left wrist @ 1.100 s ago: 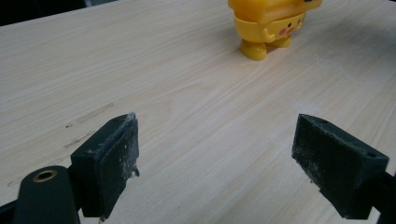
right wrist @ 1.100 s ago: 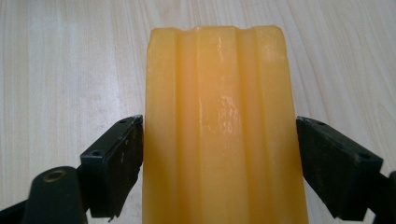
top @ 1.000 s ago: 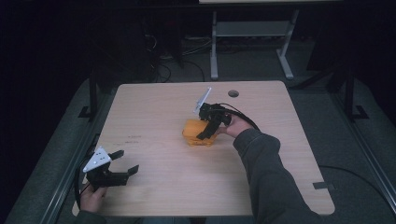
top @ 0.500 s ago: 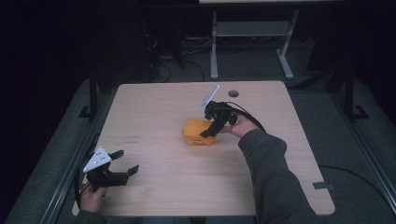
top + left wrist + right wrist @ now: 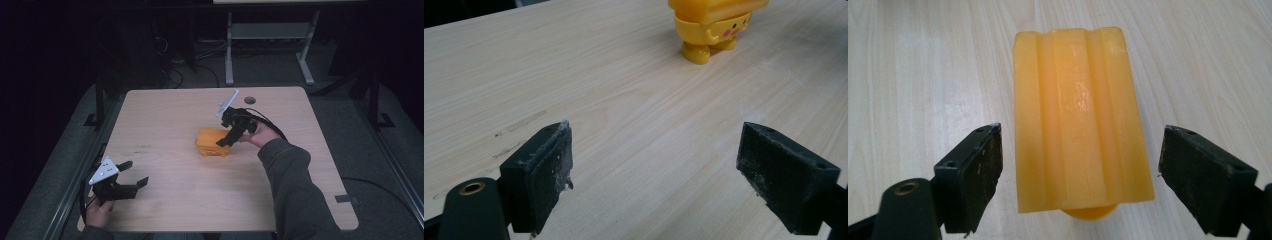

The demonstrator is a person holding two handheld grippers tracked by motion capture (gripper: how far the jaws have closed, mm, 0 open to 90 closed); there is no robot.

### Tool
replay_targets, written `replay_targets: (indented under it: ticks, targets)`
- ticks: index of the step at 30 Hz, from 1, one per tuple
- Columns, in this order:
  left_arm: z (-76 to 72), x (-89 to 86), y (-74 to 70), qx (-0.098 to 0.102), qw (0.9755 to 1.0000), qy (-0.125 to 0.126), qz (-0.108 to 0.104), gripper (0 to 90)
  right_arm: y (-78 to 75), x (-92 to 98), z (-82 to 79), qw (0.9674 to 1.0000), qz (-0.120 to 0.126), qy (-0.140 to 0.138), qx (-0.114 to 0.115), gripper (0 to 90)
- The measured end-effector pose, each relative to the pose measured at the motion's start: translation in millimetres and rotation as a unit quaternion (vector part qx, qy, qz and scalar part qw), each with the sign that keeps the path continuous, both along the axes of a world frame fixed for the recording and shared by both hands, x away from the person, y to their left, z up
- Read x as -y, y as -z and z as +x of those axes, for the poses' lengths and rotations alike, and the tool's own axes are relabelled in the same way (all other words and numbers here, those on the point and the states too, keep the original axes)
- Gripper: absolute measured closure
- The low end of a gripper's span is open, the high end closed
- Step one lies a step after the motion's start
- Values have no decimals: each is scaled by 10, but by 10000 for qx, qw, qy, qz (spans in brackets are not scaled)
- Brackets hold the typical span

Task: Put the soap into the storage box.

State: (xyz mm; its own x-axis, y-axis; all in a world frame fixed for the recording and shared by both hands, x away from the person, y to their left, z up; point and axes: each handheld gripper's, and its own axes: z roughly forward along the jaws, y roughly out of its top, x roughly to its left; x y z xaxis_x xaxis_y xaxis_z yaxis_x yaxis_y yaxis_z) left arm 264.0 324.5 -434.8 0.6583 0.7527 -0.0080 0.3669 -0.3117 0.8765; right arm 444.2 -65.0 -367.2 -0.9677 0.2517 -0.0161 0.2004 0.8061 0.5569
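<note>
Currently, the yellow toy figure [image 5: 212,141] stands near the middle of the light wooden tabletop [image 5: 165,115]. In the left gripper view it shows 2 stubby feet, a small arm and a pink cheek mark, with a broad ridged slab on top. The right gripper [image 5: 231,131] is held by the person's right hand [image 5: 260,134] directly above the toy's right side, angled down toward it. In the right gripper view, its 2 fingers [image 5: 973,175] are spread wide, 1 on each side of the ridged orange-yellow top, with a clear gap on both sides; nothing is gripped. The left gripper [image 5: 132,174] sits low at the near left corner of the tabletop, held by the left hand [image 5: 99,212], well apart from the toy. Its 2 fingers [image 5: 541,172] are likewise spread wide and hold nothing, with bare wood between them and the toy farther ahead.
</note>
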Motion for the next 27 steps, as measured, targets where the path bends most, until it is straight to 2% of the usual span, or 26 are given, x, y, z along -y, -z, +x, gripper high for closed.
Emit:
replay_targets:
  ticks: [8,24,27]
  targets:
    - [-3,9,6,-19,10000,17,24,143,-36,60,-37,10000,-62,53,-11,174]
    - [0,19,11,-26,10000,7,17,143,-47,290,-138,9997,68,251,-12,188]
    - [1,20,13,-28,10000,12,27,143,-45,307,-146,9996,13,269,-38,184]
